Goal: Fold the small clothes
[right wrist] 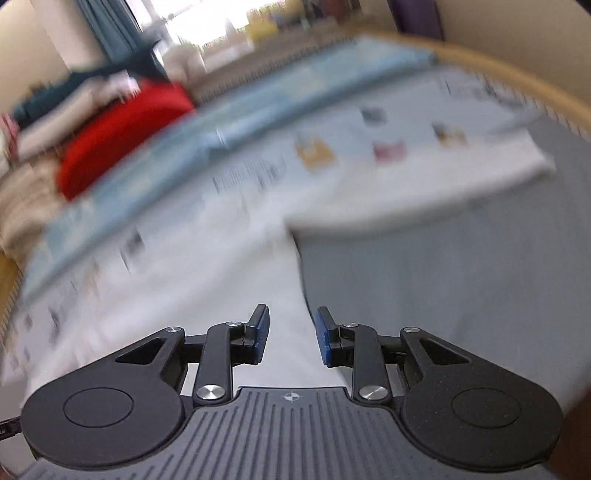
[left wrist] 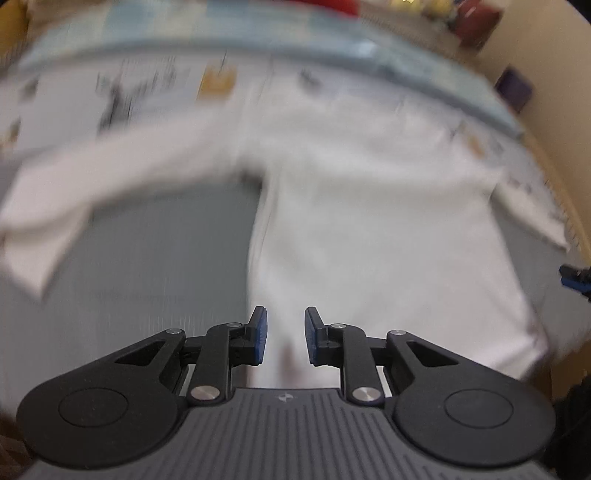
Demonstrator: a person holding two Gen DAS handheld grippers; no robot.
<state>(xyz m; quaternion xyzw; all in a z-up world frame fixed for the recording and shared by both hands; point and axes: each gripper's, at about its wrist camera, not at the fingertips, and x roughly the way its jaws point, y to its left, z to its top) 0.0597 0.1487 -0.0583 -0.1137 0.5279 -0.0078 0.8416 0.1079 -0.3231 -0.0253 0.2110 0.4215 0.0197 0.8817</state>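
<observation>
White garment (left wrist: 369,221) – motion-blurred – printed sheet (right wrist: 258,173) beyond (print illegible)

This looks like a room in a home — a bedroom or a living room. A big flat surface is covered with a gray sheet (right wrist: 443,266) and a pale cloth with small pictures (right wrist: 229,177) on it. A pile of clothes (right wrist: 122,136) — red, white and dark blue-green — sits at the far side. A bright window (right wrist: 207,22) has a blue curtain (right wrist: 107,33) beside it. All of it is blurry.
</observation>
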